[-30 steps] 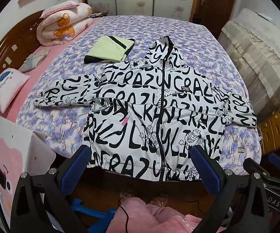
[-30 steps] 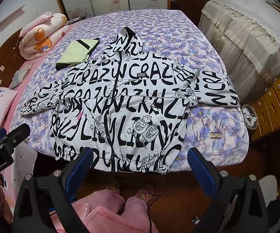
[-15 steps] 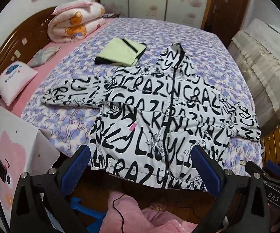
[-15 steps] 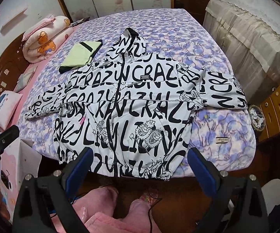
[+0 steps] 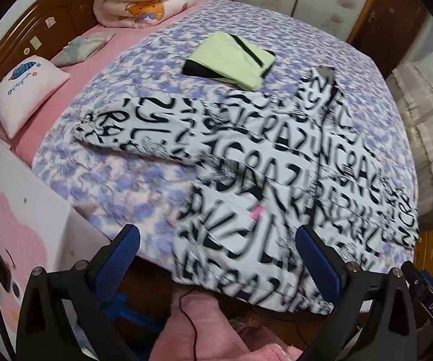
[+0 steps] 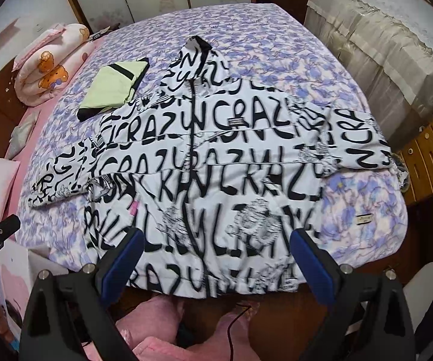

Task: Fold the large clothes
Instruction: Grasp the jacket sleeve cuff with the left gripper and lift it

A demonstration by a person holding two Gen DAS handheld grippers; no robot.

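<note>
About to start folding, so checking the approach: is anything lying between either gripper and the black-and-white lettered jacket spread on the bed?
Nothing visible does. Both the left gripper and right gripper hover open before the black-and-white lettered jacket. The folded pale green garment lies farther back, beside its shoulder.

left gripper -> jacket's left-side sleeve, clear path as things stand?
Probably yes. The left gripper is open and holds nothing, and the sleeve of the jacket lies flat on the bedspread with nothing on it. The folded green garment sits farther back, apart from it.
</note>
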